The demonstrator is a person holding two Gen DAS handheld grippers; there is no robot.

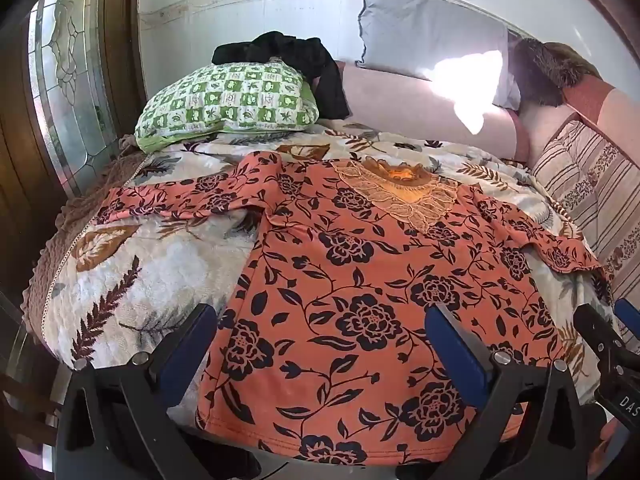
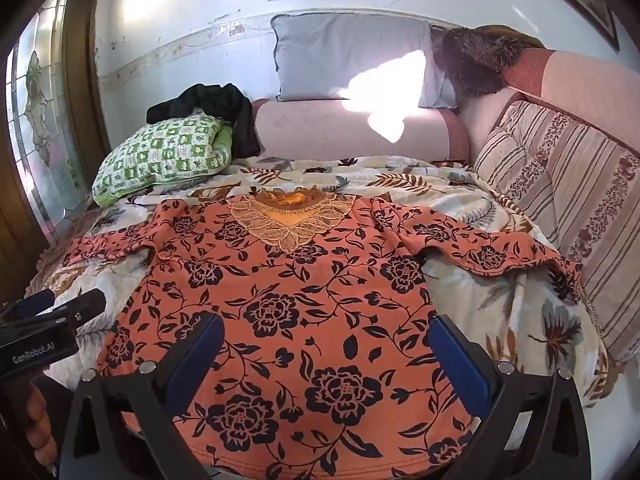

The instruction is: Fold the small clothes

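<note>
Left gripper: jaws are held wide apart above the near hem of the garment; nothing is gripped between them.
Right gripper: jaws are likewise spread wide over the lower right part of the garment, with nothing held.
Orange floral top: the task's garment is laid flat, front up, on the bed, its hem nearest the grippers and its neckline farthest; black flowers are printed on orange cloth.
Sleeves: both are spread outward, one to the left and one to the right, where its cuff is seen close to the striped cushion.
Lace yoke: a pale embroidered panel is set around the neck opening.
Bedspread: a cream quilt with brown leaf motifs is seen beneath the top.
Green checked pillow: it is placed beyond the left sleeve; a black garment is draped on it.
Striped cushion: it is propped along the right side.
Grey pillow: it is leaned against the wall, farthest away.
</note>
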